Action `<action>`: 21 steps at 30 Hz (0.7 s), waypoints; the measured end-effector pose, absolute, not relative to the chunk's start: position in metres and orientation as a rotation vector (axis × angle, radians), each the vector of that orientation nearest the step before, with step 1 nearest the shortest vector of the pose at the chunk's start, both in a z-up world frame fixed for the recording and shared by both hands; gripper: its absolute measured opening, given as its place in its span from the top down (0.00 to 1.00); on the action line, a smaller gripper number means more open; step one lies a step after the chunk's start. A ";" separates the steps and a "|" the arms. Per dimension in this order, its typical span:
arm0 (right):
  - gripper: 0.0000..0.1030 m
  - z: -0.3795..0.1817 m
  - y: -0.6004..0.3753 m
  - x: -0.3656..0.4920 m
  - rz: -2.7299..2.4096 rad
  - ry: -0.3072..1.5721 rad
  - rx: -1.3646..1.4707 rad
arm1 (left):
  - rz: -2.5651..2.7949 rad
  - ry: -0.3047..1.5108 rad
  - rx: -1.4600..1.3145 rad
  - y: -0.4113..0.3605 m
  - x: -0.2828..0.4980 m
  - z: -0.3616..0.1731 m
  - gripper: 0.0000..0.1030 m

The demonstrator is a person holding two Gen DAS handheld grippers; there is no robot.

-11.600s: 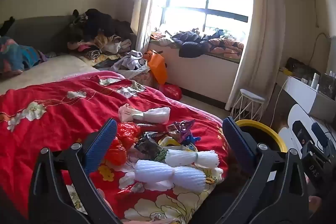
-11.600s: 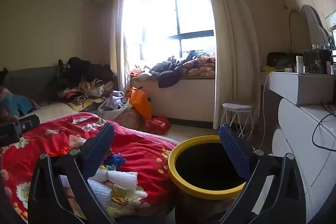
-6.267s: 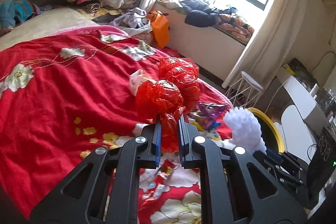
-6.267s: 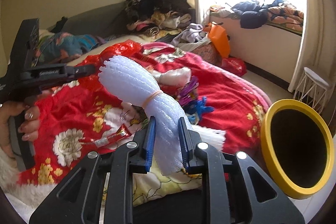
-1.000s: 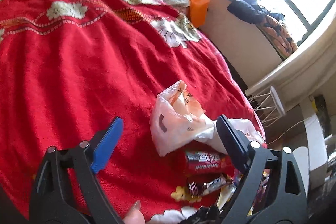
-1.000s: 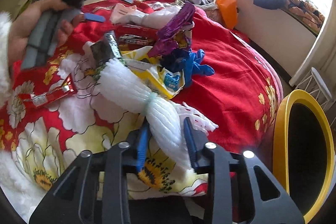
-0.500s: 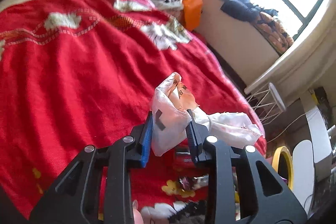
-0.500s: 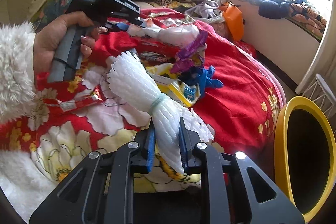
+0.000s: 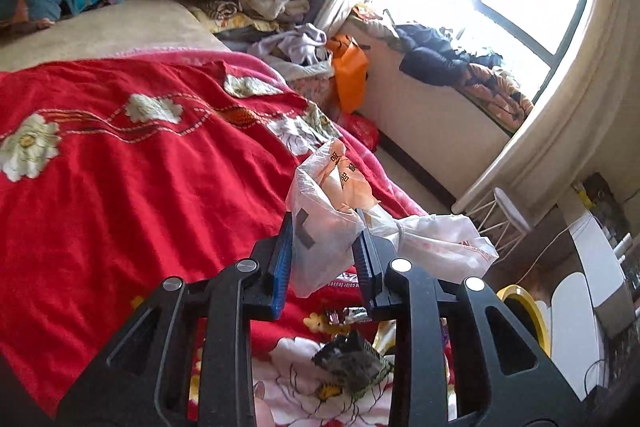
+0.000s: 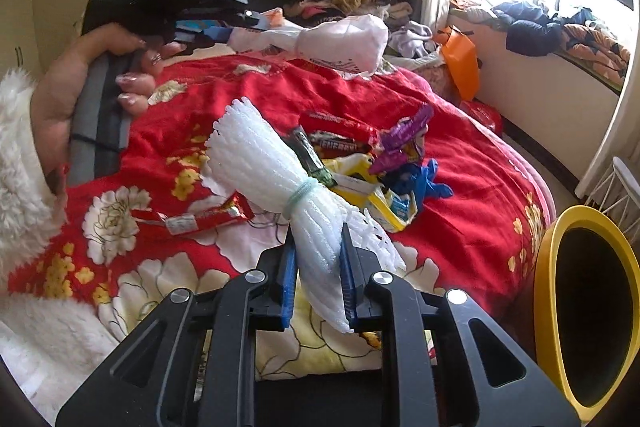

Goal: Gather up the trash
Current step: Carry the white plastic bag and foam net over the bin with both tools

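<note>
My left gripper [image 9: 323,245] is shut on a knotted white plastic bag [image 9: 326,223] with orange print, lifted above the red flowered bedspread [image 9: 120,163]. From the right wrist view, that same left gripper [image 10: 224,33] is seen in a hand at the upper left with the plastic bag [image 10: 340,41] hanging out of it. My right gripper [image 10: 318,267] is shut on a white foam net bundle [image 10: 276,167] tied with a green band, raised over the bed. A yellow-rimmed bin [image 10: 588,307] stands at the right, beside the bed.
Snack wrappers [image 10: 344,143], a purple wrapper [image 10: 404,139], a blue glove [image 10: 424,179] and a red packet [image 10: 192,219] lie on the bedspread. A dark crumpled wrapper [image 9: 348,359] lies below my left gripper. Clothes pile at the bed's far side; a white stool [image 9: 508,215] stands near the curtain.
My left gripper closed on the white plastic bag and lifted it off the bed. My right gripper tightened on the foam net bundle and rose a little with it.
</note>
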State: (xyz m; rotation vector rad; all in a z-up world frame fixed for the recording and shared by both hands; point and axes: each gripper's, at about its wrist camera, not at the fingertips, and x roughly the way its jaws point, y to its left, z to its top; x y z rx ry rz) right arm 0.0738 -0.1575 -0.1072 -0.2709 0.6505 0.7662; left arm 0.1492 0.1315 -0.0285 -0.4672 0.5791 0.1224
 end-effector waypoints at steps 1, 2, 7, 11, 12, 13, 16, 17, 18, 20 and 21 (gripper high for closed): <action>0.83 -0.106 -0.158 0.073 0.767 0.644 -0.269 | 0.126 0.574 -0.463 0.131 0.147 -0.027 0.79; 0.83 -0.105 -0.158 0.072 0.770 0.638 -0.264 | 0.130 0.566 -0.457 0.131 0.142 -0.024 0.79; 0.83 -0.095 -0.159 0.067 0.781 0.607 -0.247 | 0.147 0.535 -0.421 0.126 0.125 -0.014 0.79; 0.83 -0.089 -0.160 0.064 0.778 0.593 -0.240 | 0.147 0.519 -0.417 0.124 0.117 -0.009 0.79; 0.83 -0.088 -0.161 0.064 0.776 0.591 -0.238 | 0.146 0.515 -0.411 0.122 0.113 -0.008 0.79; 0.83 -0.086 -0.162 0.063 0.773 0.585 -0.235 | 0.145 0.513 -0.407 0.121 0.112 -0.007 0.79; 0.83 -0.081 -0.166 0.062 0.760 0.571 -0.221 | 0.138 0.505 -0.392 0.119 0.110 -0.003 0.79; 0.83 -0.079 -0.167 0.062 0.757 0.568 -0.217 | 0.134 0.502 -0.388 0.117 0.109 -0.002 0.79; 0.83 -0.078 -0.169 0.062 0.751 0.563 -0.212 | 0.129 0.500 -0.383 0.115 0.109 -0.001 0.79; 0.83 -0.074 -0.173 0.062 0.737 0.554 -0.199 | 0.121 0.495 -0.370 0.112 0.108 0.001 0.79; 0.83 -0.073 -0.175 0.062 0.732 0.551 -0.193 | 0.118 0.493 -0.362 0.109 0.107 0.002 0.79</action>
